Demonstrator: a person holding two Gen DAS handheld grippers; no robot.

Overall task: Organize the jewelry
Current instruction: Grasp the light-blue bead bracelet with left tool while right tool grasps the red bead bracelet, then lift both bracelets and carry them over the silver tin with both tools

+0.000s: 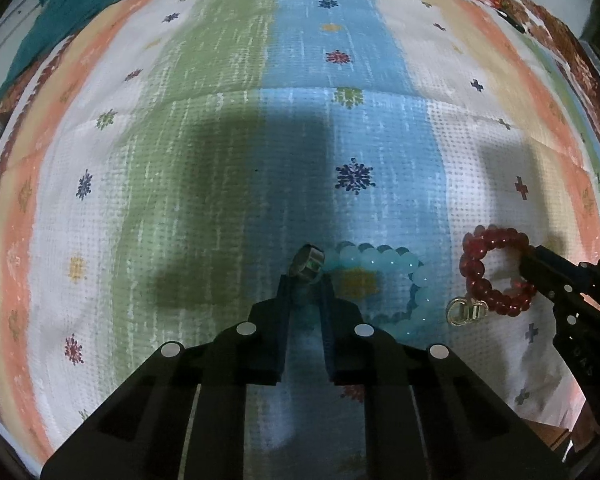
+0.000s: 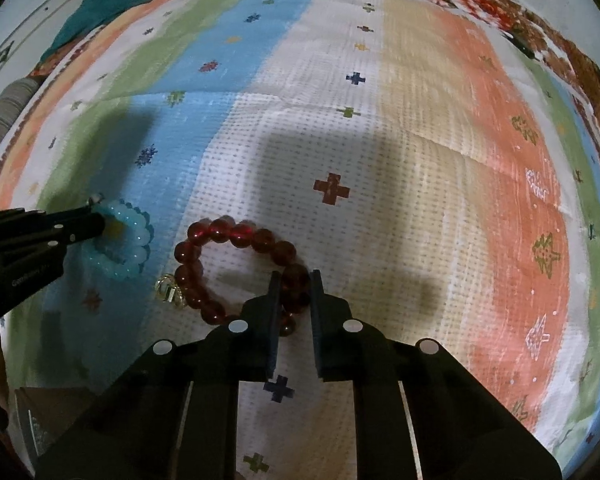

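My left gripper [image 1: 306,278] is shut on a silver ring [image 1: 309,263] at its fingertips, just above a light blue bead bracelet [image 1: 396,266] that lies on the striped cloth. My right gripper [image 2: 295,280] is shut on a bead of a red bead bracelet [image 2: 236,236], which lies on the cloth; it also shows in the left wrist view [image 1: 480,272]. A small gold earring [image 1: 466,311] lies between the two bracelets, touching the red one; it also shows in the right wrist view [image 2: 170,290]. The blue bracelet [image 2: 128,240] and my left gripper [image 2: 96,216] show at the left of the right wrist view.
The striped cloth [image 1: 220,100] with small star and cross prints covers the whole surface. A teal cloth [image 1: 72,8] lies at the far left corner. A floral patterned fabric [image 2: 500,4] runs along the far and right edges.
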